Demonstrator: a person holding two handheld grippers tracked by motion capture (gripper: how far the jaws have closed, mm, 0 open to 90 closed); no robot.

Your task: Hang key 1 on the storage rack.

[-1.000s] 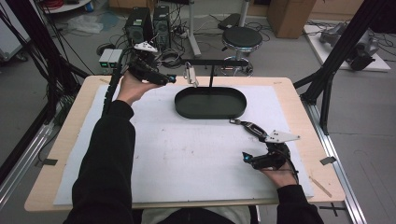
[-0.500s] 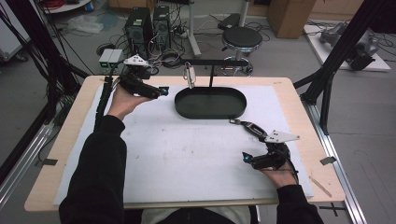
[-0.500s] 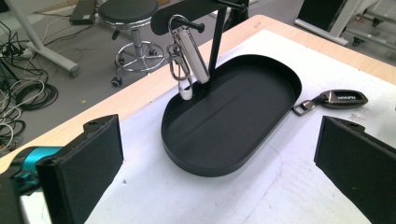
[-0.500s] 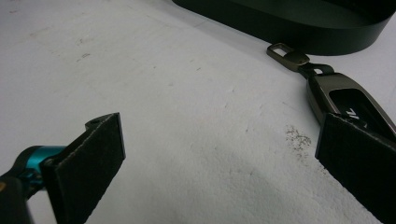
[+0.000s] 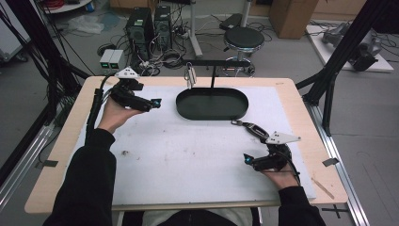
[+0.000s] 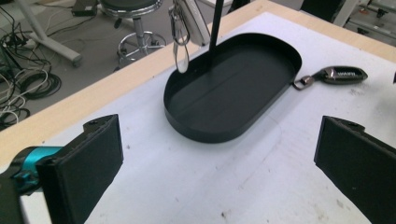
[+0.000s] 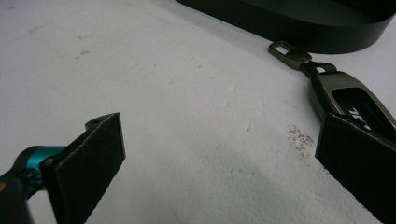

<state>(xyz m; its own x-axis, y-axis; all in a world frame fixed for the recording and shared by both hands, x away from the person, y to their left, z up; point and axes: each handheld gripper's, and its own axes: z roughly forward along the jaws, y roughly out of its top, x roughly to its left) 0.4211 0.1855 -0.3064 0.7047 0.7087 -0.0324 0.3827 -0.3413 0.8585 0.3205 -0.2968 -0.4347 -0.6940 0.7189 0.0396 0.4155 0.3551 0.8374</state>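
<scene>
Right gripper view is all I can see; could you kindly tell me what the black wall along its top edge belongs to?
Observer: It is the rim of an oval black tray with an upright post rising from it.
Operator: Does anything hang from that post?
Observer: A metal clip hangs from its crossbar, near the left end.
Operator: And where is the left gripper, please?
Observer: The left gripper is open, held off to the tray's left and aimed at it.

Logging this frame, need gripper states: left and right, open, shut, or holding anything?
Left gripper: open, holding nothing, facing the black tray.
Right gripper: open, holding nothing, beside the key fob.
</scene>
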